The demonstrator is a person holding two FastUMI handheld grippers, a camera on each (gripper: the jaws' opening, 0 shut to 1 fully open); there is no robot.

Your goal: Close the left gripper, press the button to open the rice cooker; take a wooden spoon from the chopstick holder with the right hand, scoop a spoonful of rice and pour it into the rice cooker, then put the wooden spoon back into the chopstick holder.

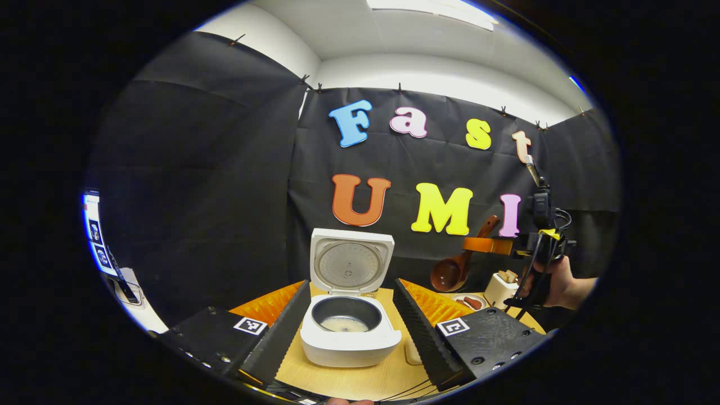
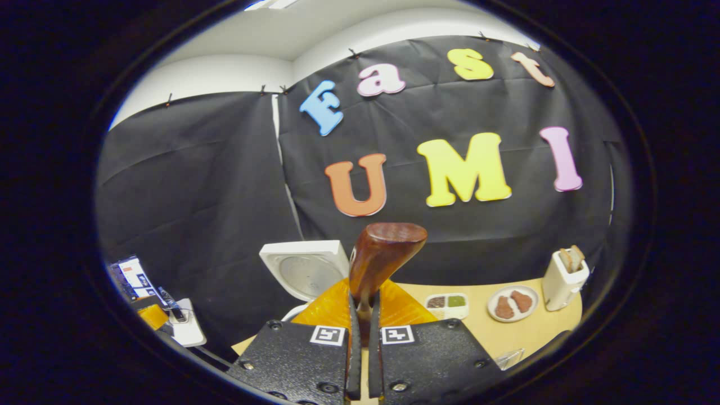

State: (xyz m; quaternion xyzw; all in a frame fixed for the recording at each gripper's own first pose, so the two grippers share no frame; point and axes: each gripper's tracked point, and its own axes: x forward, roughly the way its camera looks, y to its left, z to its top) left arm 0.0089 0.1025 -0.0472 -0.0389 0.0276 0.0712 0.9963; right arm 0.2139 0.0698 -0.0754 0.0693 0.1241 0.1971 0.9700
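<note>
The rice cooker [image 1: 350,315] stands open on the wooden table [image 1: 360,377], its lid [image 1: 350,263] swung up and back, and a pale layer of rice lies at the bottom of the dark inner pot [image 1: 344,316]. Judging by that, the scoop has likely been poured and the step in hand is the return of the spoon to its holder.

The right gripper [image 2: 363,332] has its fingers drawn almost together on the handle of the wooden spoon [image 2: 381,253] — both press on it, and the spoon rises straight ahead of the camera. In the left gripper view the same spoon [image 1: 453,270] hangs bowl-down and tilted, held in the air off to the right of the cooker, with the hand [image 1: 554,281] that carries the gripper behind it. The left gripper [image 1: 349,332] stands wide open and holds nothing; its fingers frame the cooker without touching it.

The white chopstick holder [image 2: 565,278] stands at the far right of the table, near a plate [image 2: 512,304] with brown pieces on it and beyond a small divided dish [image 2: 447,304].

To do this well, carry the spoon high over the plate, bring it upright above the holder's mouth, and lower it slowly — the opening looks narrow and already holds something, so a slanted entry could tip the holder. Release only when the spoon rests inside. The left gripper is best kept where it is, clear of the raised lid.
</note>
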